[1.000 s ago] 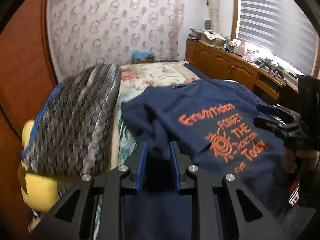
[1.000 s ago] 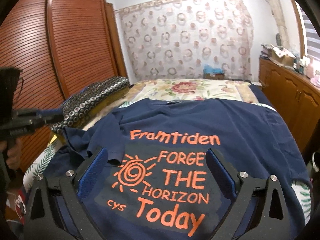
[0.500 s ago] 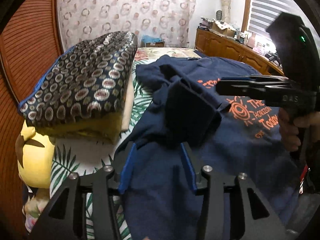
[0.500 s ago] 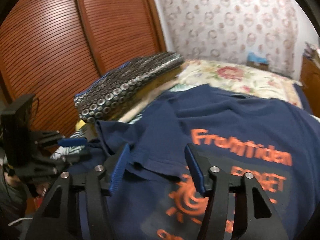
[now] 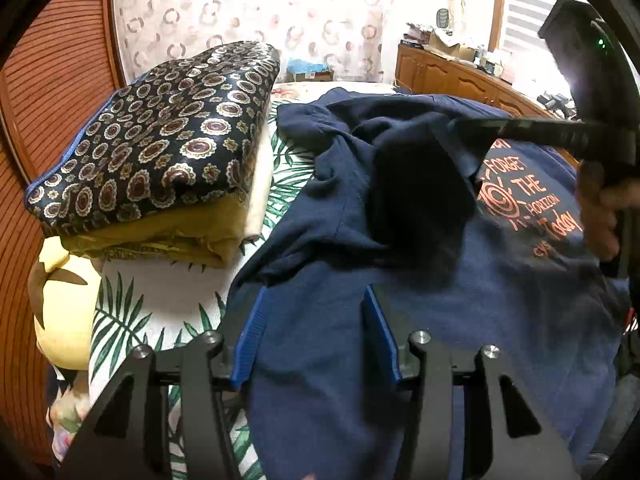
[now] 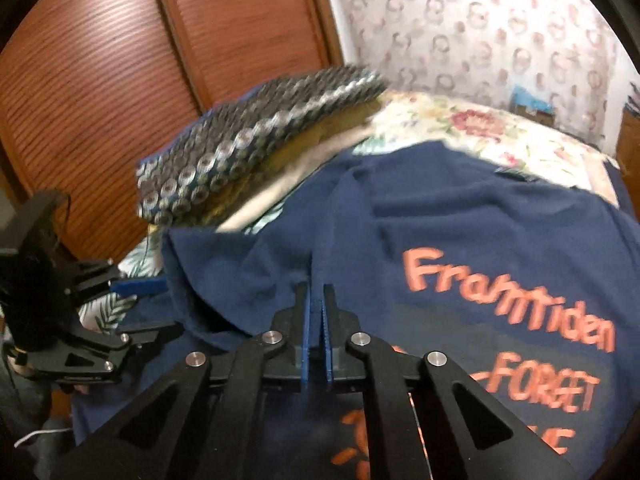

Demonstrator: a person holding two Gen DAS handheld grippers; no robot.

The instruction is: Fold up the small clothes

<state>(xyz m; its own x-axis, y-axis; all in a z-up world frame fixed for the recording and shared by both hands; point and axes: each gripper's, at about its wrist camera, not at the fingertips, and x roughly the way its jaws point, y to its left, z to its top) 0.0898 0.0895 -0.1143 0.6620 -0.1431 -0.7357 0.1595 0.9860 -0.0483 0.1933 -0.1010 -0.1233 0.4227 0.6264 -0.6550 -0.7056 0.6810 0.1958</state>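
Navy T-shirt (image 6: 460, 208) sleeve fold between shut right claw (image 6: 317, 300) pads.

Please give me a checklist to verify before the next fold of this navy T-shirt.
1. Right claw shut on sleeve: ok.
2. Left claw gripping navy T-shirt: not ok; its jaws have just been opening, fabric between them unpressed.
3. Orange print facing up: ok.
4. Folded pile apart from T-shirt: ok.
5. Other sleeve lying flat: cannot tell.
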